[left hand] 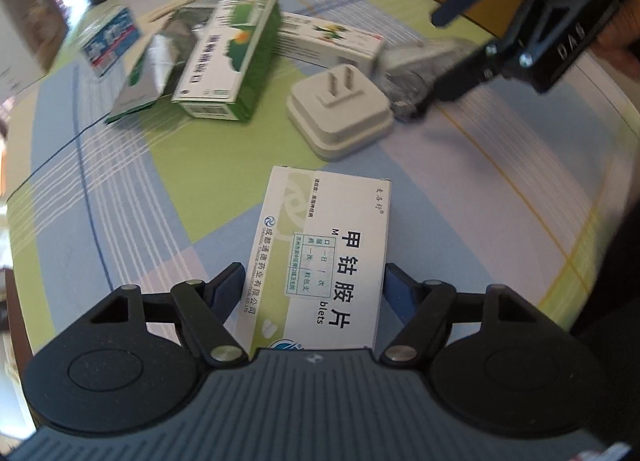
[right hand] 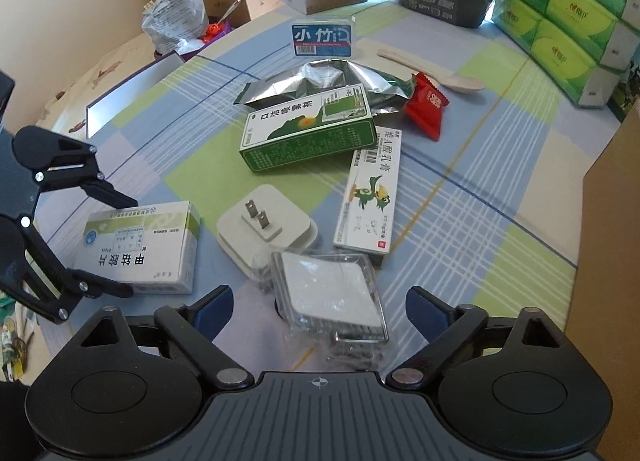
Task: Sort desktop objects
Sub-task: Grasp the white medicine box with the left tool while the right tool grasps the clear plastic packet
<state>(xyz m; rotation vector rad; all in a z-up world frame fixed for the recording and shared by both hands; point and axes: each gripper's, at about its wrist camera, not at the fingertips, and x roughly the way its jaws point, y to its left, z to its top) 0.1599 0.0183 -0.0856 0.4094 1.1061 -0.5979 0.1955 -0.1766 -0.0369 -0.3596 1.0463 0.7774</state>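
- Straddling the white tablet box [left hand: 320, 257], the left tool [left hand: 314, 293] has one blue pad on each side of it; whether the pads press its sides I cannot tell, and the box lies flat on the desk [left hand: 168, 189].
- The right tool [right hand: 319, 307] is spread wide over the clear-wrapped white packet [right hand: 332, 293], which touches neither finger.
- My judgement: this is the picking stage of the sort, two items lined up and neither lifted.
- Next calls for squeezing each tool squarely on its item, then lifting clear of the white plug adapter [right hand: 266, 231] just beside both.
- The green box [right hand: 310, 129], the long ointment box [right hand: 370, 191] and the foil pouch [right hand: 320, 79] sit mid-desk, unsorted.
- The checked blue, green and white cloth is crowded at its far edge with tissue packs [right hand: 568, 17] and cartons.
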